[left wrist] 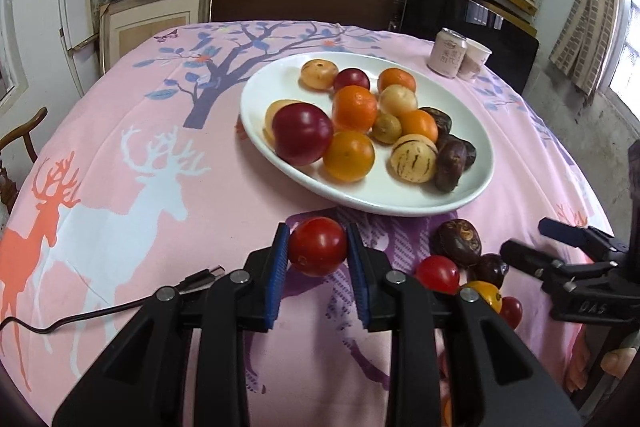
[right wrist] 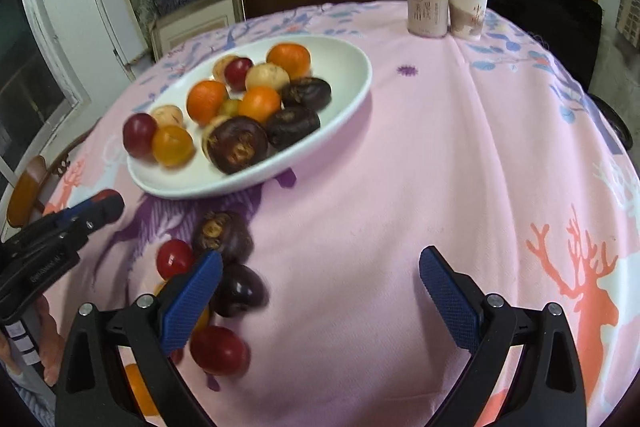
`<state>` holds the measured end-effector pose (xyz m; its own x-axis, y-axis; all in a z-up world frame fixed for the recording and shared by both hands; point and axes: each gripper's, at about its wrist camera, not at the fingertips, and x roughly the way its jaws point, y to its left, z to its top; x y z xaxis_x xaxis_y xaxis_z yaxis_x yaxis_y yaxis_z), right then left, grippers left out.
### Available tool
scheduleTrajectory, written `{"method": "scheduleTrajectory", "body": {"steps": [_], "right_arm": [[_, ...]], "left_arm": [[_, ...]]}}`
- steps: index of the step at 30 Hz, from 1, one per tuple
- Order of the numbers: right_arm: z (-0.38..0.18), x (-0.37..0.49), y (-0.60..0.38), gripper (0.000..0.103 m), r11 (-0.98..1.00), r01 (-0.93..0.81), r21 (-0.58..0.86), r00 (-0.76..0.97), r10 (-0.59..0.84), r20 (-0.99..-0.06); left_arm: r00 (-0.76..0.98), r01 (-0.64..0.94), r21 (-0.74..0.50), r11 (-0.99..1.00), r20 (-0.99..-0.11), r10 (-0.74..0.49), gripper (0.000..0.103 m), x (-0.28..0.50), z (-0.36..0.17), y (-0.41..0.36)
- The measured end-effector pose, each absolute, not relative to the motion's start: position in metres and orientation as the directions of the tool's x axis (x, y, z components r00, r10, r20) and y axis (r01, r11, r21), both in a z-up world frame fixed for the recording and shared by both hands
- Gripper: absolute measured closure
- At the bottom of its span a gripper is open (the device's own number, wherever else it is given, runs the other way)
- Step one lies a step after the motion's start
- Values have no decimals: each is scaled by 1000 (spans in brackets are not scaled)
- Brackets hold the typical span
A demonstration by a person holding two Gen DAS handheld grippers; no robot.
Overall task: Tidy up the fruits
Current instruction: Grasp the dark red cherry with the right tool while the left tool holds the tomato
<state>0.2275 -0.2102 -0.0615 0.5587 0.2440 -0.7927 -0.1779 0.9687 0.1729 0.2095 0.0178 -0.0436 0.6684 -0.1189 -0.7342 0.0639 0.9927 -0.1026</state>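
Red tomato point(left wrist: 317, 246) in left tongs point(left wrist: 318, 247) (clamped), rt tongs point(right wrist: 320, 303) wide

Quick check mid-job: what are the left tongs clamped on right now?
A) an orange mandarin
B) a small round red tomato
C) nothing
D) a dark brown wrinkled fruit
B: the left tongs press their blue pads on both sides of a small round red tomato, short of the white oval plate.

The tablecloth point(left wrist: 120, 131) is pink, printed with a white deer, an orange deer and a purple-blue tree. At centre frame the plate point(left wrist: 472, 183) is white, piled with orange, dark red, pale yellow and brown-black fruit — one cream fruit point(left wrist: 414, 163) has dark stripes. The blue-padded gripper point(left wrist: 318, 247) frames a red tomato point(left wrist: 318, 246).
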Motion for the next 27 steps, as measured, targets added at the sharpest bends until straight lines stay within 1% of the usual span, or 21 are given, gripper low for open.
{"method": "scheduleTrajectory", "body": {"steps": [3,6,9,10,12,14,16,18,19,23,27], "right_arm": [[-63,222,-205,3,961,-229,153,543,257,-799],[-59,219,-213,3,971,-216,99,574,209,-792],[-52,222,-240,3,999,-47,-10,648,23,-761],[-50,222,-248,3,999,-35,29,651,45,-758],[-46,217,-253,3,987,-88,136,652,160,-742],[-46,213,-239,3,985,-147,95,656,169,-736],[-55,212,-221,4,982,-187,26,639,141,-756],[-62,214,-211,9,983,-177,-55,634,71,-770],[-64,216,-212,12,984,-167,-69,636,54,-770],[-52,222,-233,12,995,-96,-18,681,53,-731],[-44,246,-245,12,995,-95,16,679,76,-730]], "left_arm": [[664,64,-109,992,-737,-124,75,208,-45,19],[662,66,-109,992,-739,-125,75,208,-45,20],[663,71,-104,992,-738,-125,75,207,-45,19],[663,73,-103,992,-738,-126,75,208,-45,18],[663,76,-100,992,-738,-125,75,208,-45,17],[662,73,-100,992,-739,-124,75,208,-45,17],[660,72,-99,993,-741,-122,75,208,-46,17],[658,73,-99,992,-743,-123,75,208,-47,16],[658,74,-97,993,-743,-122,75,208,-47,15],[654,79,-90,993,-747,-120,74,207,-48,13],[653,81,-91,993,-747,-122,74,208,-49,13]]}}
